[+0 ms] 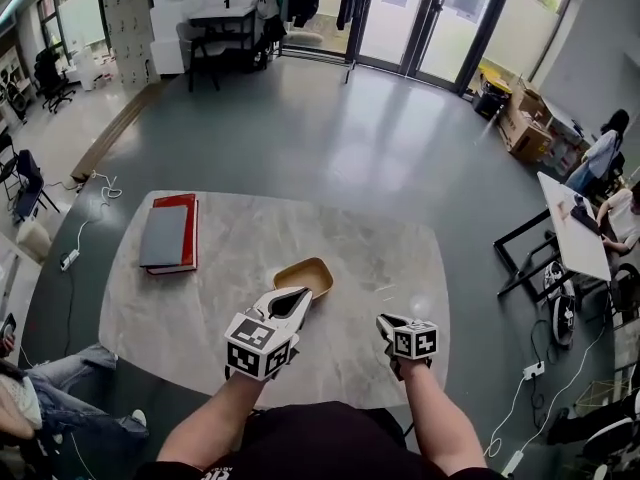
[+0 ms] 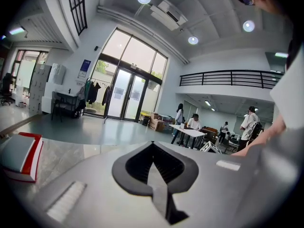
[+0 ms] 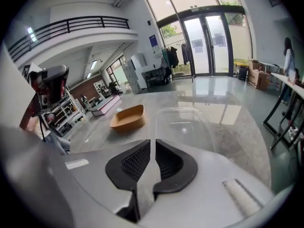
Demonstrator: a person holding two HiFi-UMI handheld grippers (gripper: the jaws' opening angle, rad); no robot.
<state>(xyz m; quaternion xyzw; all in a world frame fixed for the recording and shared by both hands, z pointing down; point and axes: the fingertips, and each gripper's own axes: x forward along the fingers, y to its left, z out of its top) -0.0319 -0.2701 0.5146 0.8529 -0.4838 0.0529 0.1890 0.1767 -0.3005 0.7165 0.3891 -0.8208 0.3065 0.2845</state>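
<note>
Jaws together, empty, on left tool (image 1: pixel 300 296) and right tool (image 1: pixel 383 321). Just ahead of left tool: bowl (image 1: pixel 303 276), long axis crosswise. Before right tool: clear tub (image 3: pixel 183 127).

Open office hall: desks (image 1: pixel 222 13), glass doors (image 1: pixel 420 18), mezzanine

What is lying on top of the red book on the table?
A grey book lies flat on the red book and covers most of it. Only a red strip along the far and right edges shows; the rest of its cover is hidden.
</note>
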